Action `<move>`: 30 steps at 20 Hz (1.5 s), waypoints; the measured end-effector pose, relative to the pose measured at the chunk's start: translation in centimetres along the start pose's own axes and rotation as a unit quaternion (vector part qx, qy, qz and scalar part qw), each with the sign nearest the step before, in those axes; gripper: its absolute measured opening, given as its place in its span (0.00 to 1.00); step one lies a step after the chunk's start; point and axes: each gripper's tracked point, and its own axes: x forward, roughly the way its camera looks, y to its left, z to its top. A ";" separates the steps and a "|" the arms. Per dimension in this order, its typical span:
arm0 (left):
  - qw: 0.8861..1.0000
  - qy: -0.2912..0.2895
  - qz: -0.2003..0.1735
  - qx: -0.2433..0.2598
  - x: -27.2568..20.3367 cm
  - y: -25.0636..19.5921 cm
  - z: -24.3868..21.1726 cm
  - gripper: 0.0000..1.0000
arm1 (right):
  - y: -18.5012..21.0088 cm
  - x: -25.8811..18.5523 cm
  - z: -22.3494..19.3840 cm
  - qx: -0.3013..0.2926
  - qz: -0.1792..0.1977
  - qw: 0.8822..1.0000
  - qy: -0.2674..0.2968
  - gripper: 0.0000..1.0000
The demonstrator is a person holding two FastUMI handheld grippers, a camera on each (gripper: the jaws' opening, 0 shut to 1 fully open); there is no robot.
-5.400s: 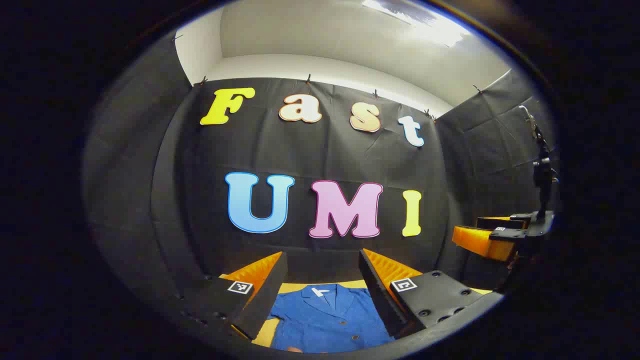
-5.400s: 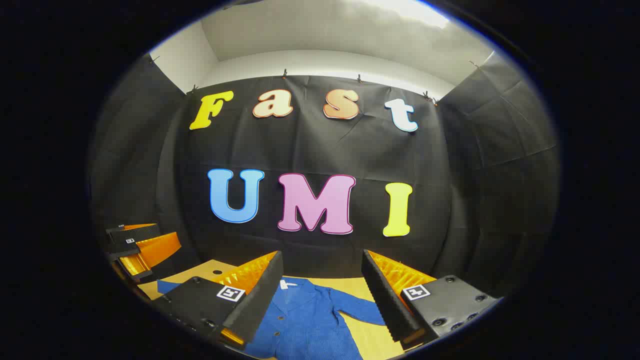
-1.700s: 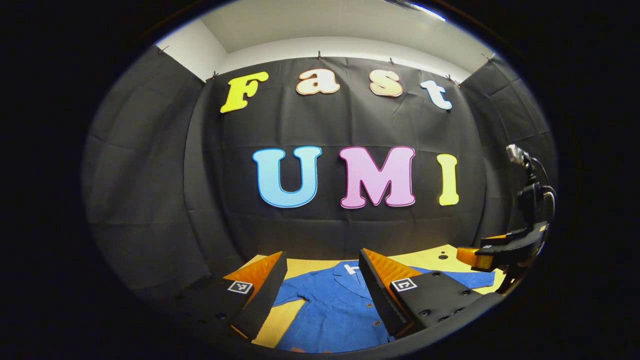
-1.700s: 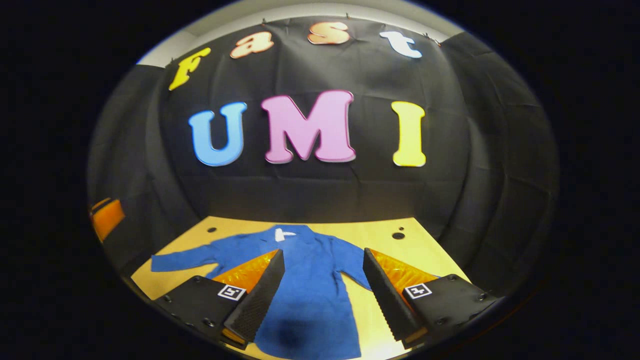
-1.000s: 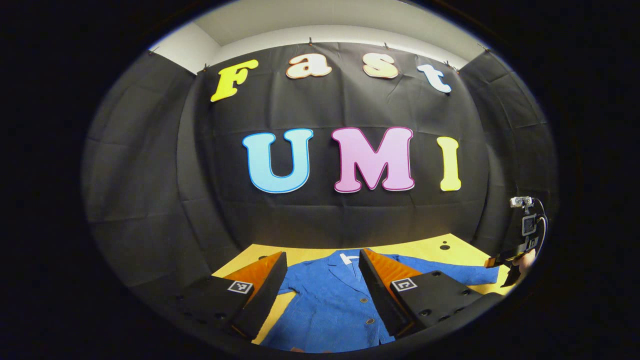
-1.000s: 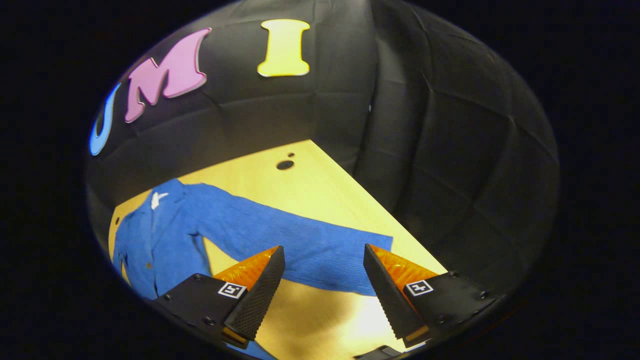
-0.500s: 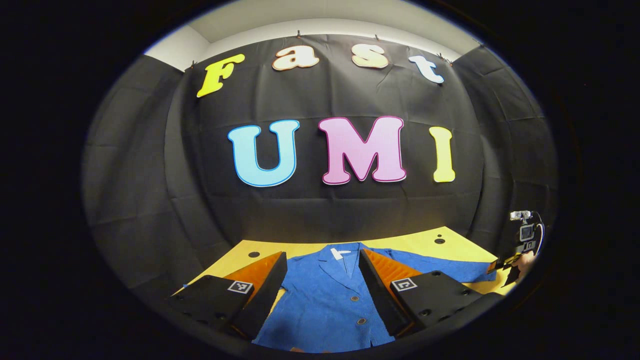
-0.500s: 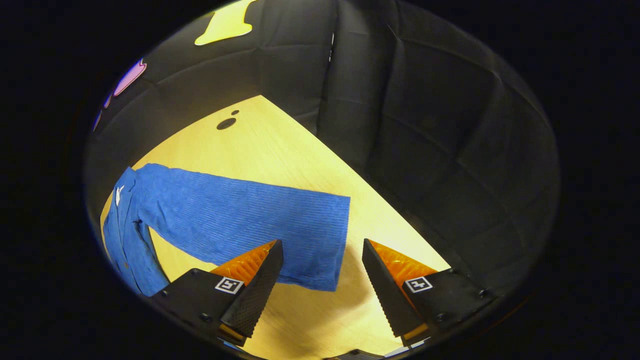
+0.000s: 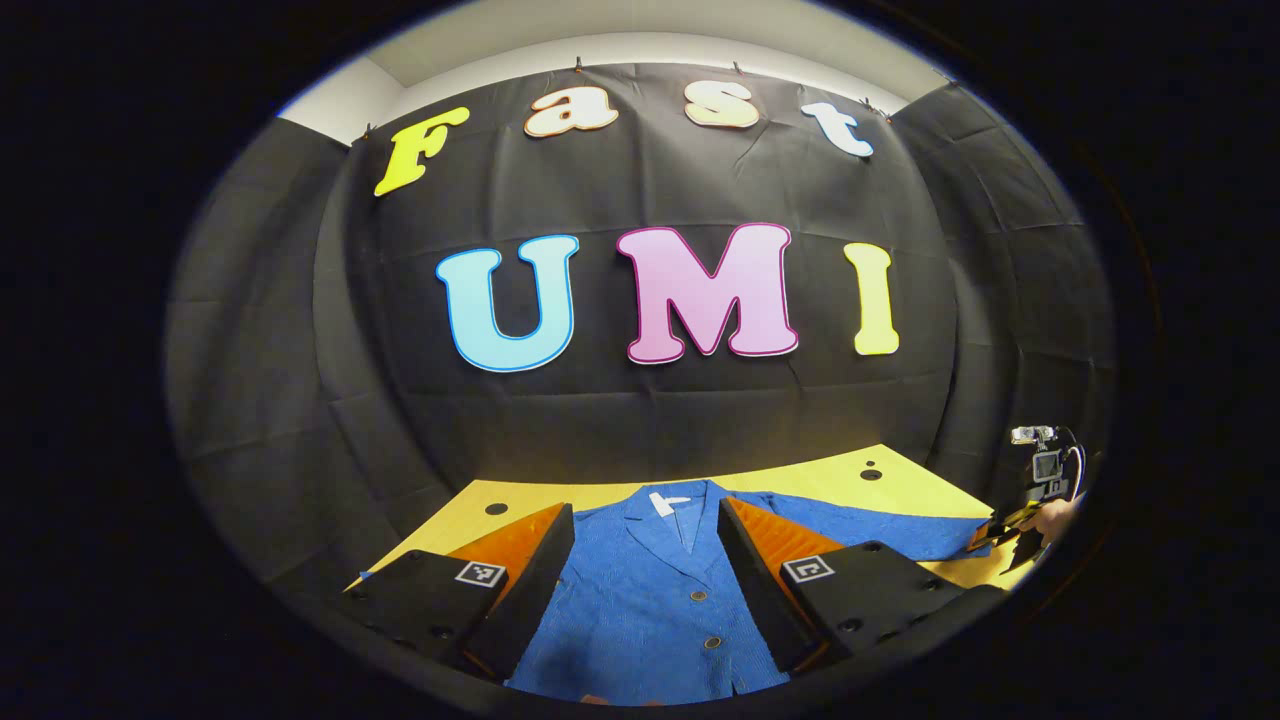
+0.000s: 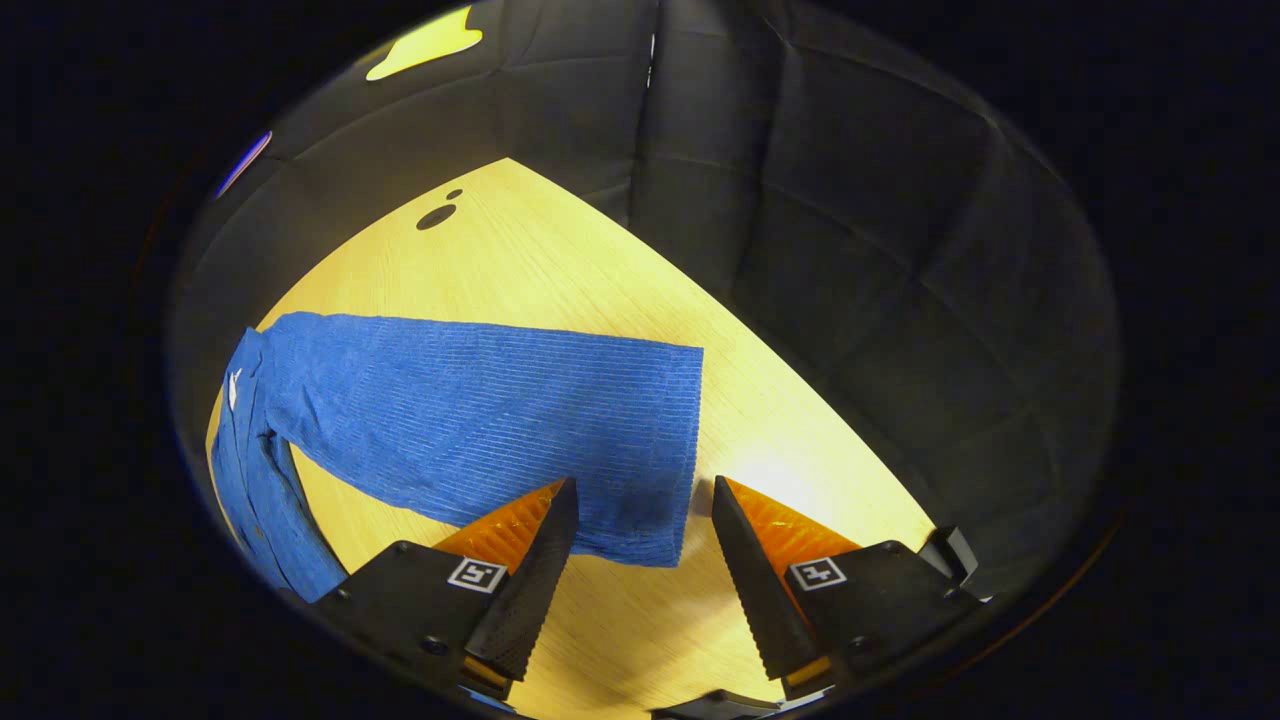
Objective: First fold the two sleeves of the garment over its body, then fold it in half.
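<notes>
My right gripper is spread wide w/ nothing in it, just short of the cuff of the blue jacket lying flat on the table ahead; soft, light, limp ribbed cloth, so I'd pinch the cuff edge between my fingers, left gripper also gaping over the jacket's front.

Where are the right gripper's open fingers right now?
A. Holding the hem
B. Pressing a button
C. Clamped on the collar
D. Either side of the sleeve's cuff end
D: in the right gripper view the right gripper is open with the blue sleeve cuff lying between its fingers.
</notes>
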 end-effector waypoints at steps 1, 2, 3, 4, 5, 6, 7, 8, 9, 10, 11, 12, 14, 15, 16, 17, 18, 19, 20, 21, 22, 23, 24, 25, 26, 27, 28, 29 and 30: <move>1.000 0.000 0.000 -0.001 -0.1 -0.1 0.0 0.83 | -0.1 -0.1 0.2 0.004 0.001 1.000 0.001 0.74; 1.000 0.000 0.000 -0.001 -0.1 -0.1 -0.1 0.83 | 0.2 0.0 0.3 0.009 0.001 1.000 0.003 0.60; 1.000 0.001 0.001 -0.002 -0.2 -0.1 -0.2 0.83 | 0.5 0.0 0.4 0.016 0.005 1.000 0.005 0.46; 1.000 0.003 0.003 -0.003 -0.3 0.0 -0.2 0.83 | 0.7 -0.1 0.4 0.024 0.011 1.000 0.009 0.40; 1.000 0.004 0.005 -0.005 -0.4 0.2 -0.4 0.83 | 0.8 0.1 0.4 0.026 0.014 1.000 0.008 0.22; 1.000 0.007 0.008 -0.006 -0.5 0.4 -0.6 0.83 | 0.7 0.1 0.5 0.017 0.018 1.000 0.010 0.20; 1.000 0.011 0.011 -0.008 -0.5 0.5 -1.0 0.83 | 0.7 0.0 0.4 0.003 0.024 1.000 0.011 0.19; 1.000 0.016 0.014 -0.010 -0.5 0.7 -1.2 0.83 | 0.9 0.1 0.5 -0.009 0.039 0.999 0.007 0.19; 1.000 0.021 0.017 -0.011 -0.5 0.9 -1.5 0.83 | 0.9 -0.9 0.3 0.007 0.032 0.999 0.007 0.13; 0.999 0.026 0.021 -0.009 -0.6 1.1 -1.7 0.83 | 1.3 0.2 0.8 0.013 0.041 0.999 -0.003 0.02; 0.999 0.028 0.025 -0.006 -0.8 1.4 -1.7 0.83 | 1.5 0.3 0.5 0.015 0.049 0.999 -0.001 0.02; 0.999 0.030 0.029 -0.004 -0.8 1.5 -1.7 0.83 | 1.8 -0.1 0.6 0.018 0.064 0.998 -0.004 0.01; 0.999 0.032 0.029 0.000 -1.1 1.5 -1.6 0.83 | 2.7 -0.6 0.4 0.026 0.080 0.996 0.000 0.02; 0.999 0.030 0.029 0.003 -1.3 1.6 -1.4 0.83 | 3.2 -0.9 0.9 0.025 0.083 0.996 -0.012 0.01; 0.999 0.028 0.029 0.005 -1.4 1.7 -1.2 0.83 | 4.0 -1.7 1.5 0.025 0.089 0.995 -0.027 0.02; 0.999 0.027 0.028 0.006 -1.4 1.8 -1.3 0.83 | 5.1 -2.5 2.3 0.023 0.099 0.994 -0.040 0.01; 0.999 0.028 0.026 0.003 -1.4 1.8 -1.4 0.83 | 5.9 -3.4 2.8 0.016 0.105 0.993 -0.051 0.01; 0.999 0.030 0.024 0.001 -1.3 1.9 -1.6 0.83 | 6.9 -4.2 3.7 0.005 0.112 0.992 -0.062 0.01; 0.999 0.029 0.025 -0.001 -1.3 2.2 -1.5 0.83 | 8.0 -5.1 4.6 -0.004 0.119 0.990 -0.074 0.01; 0.999 0.026 0.028 -0.002 -1.5 2.7 -1.4 0.83 | 9.3 -5.9 5.6 -0.014 0.126 0.988 -0.085 0.01; 0.999 0.023 0.032 -0.004 -1.5 3.2 -1.3 0.83 | 10.7 -6.7 6.7 -0.023 0.133 0.986 -0.096 0.01; 0.999 0.022 0.035 -0.006 -1.4 3.6 -1.2 0.83 | 12.2 -7.5 7.9 -0.035 0.141 0.983 -0.110 0.01; 0.999 0.022 0.040 -0.009 -1.4 4.1 -1.3 0.85 | 13.8 -8.5 9.0 -0.046 0.150 0.980 -0.125 0.01; 0.999 0.023 0.043 -0.011 -1.4 4.5 -1.5 0.83 | 15.6 -9.5 9.8 -0.059 0.160 0.976 -0.133 0.01; 0.999 0.026 0.041 -0.015 -1.5 4.7 -1.6 0.83 | 17.4 -10.5 10.2 -0.070 0.172 0.973 -0.140 0.01; 0.999 0.027 0.039 -0.019 -1.7 5.0 -1.6 0.83 | 19.4 -11.5 10.5 -0.078 0.185 0.969 -0.142 0.01; 0.999 0.027 0.042 -0.021 -2.0 5.4 -1.5 0.86 | 21.5 -12.4 10.5 -0.084 0.200 0.966 -0.143 0.01; 0.998 0.025 0.047 -0.021 -2.2 6.0 -1.3 0.83 | 23.5 -13.1 10.4 -0.092 0.213 0.962 -0.144 0.01; 0.998 0.021 0.052 -0.022 -2.4 6.6 -0.9 0.83 | 25.4 -13.7 10.1 -0.101 0.224 0.959 -0.143 0.01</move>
